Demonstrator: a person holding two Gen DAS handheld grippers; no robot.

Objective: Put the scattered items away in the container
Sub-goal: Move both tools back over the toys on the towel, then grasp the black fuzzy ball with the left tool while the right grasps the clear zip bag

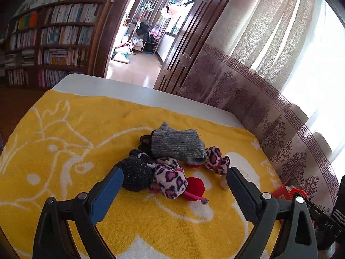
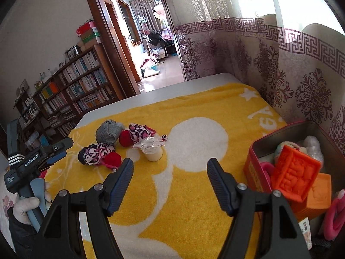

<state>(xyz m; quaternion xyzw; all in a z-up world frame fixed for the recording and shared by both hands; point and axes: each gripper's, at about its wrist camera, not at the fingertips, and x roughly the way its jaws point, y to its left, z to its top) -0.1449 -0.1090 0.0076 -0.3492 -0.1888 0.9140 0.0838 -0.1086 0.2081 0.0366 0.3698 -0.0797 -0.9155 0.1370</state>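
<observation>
Left hand-held gripper (image 1: 174, 191) is spread wide and empty, just short of a heap of soft things on the yellow towel (image 1: 64, 151) covering the bench: a leopard-print plush toy (image 1: 170, 178), then a grey knitted sock (image 1: 177, 146). Both probably light, limp; pinch the bulk. Right hand-held gripper (image 2: 170, 172) is also spread, empty. Red tin (image 2: 256, 172) sits rightward, part-filled.
</observation>
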